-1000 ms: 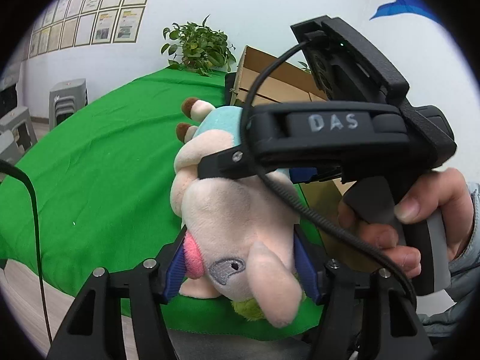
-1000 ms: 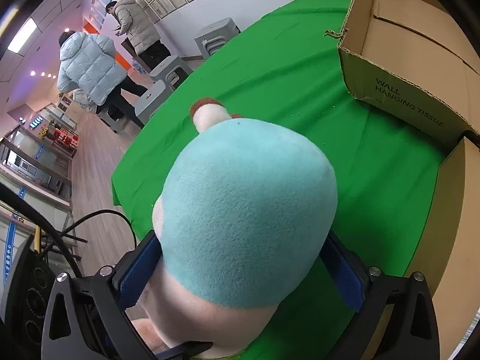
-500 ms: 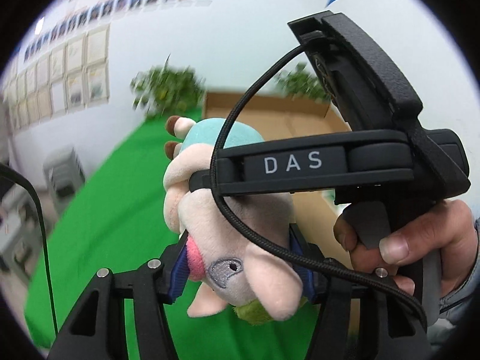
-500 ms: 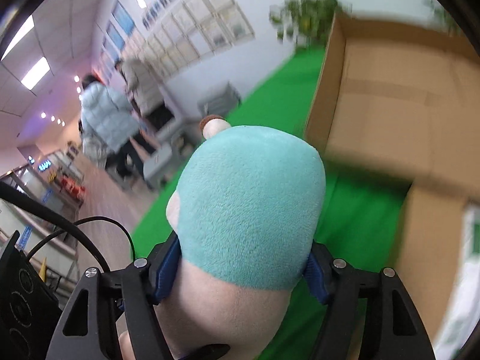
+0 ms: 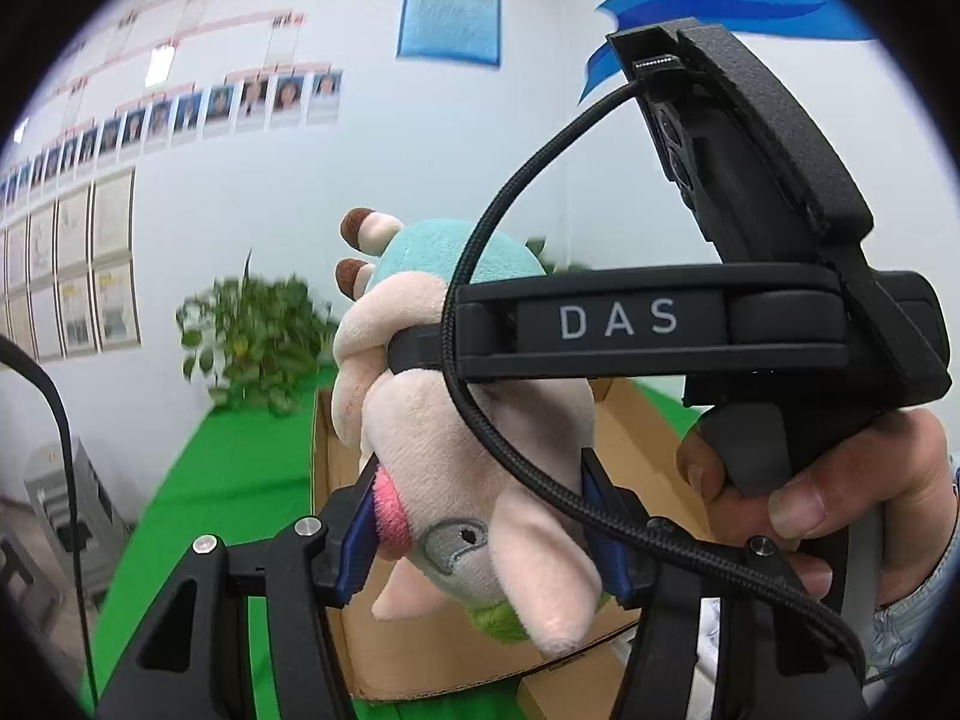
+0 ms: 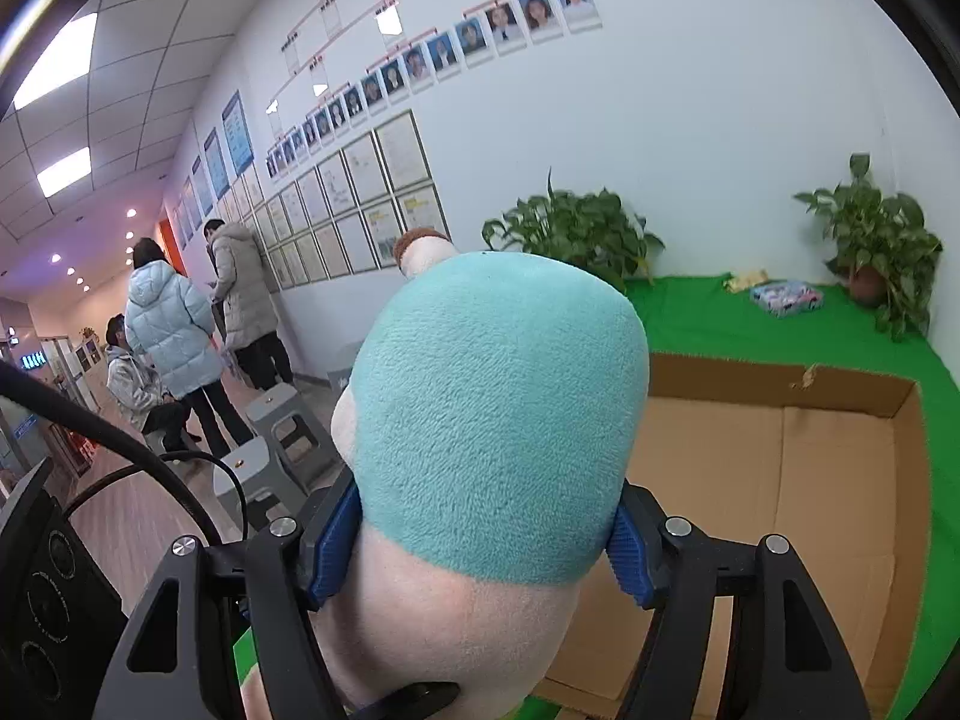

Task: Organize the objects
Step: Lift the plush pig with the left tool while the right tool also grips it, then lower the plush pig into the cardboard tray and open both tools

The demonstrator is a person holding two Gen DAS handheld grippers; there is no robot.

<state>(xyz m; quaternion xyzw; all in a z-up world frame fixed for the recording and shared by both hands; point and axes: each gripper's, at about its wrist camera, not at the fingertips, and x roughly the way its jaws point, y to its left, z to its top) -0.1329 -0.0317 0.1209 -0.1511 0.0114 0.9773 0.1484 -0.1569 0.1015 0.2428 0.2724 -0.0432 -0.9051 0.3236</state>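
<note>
A plush toy (image 5: 474, 438), cream-pink with a teal back, brown-tipped horns and a pink snout, hangs in the air between both grippers. My left gripper (image 5: 480, 540) is shut on its head end, blue pads pressing both sides. My right gripper (image 6: 486, 540) is shut on its teal body (image 6: 498, 420); in the left wrist view its black body marked DAS (image 5: 660, 324) crosses above the toy. An open cardboard box (image 6: 780, 468) lies below and ahead, its inside bare where visible.
The box stands on a green-covered table (image 6: 750, 330). Two potted plants (image 6: 576, 234) (image 6: 876, 246) and a small colourful pack (image 6: 786, 297) sit at the table's far edge by the white wall. People and grey stools (image 6: 264, 414) are at the left.
Both grippers have lifted the toy and tilted upward; the views now show the wall and the box's open top below, where earlier they looked down on the green table.
</note>
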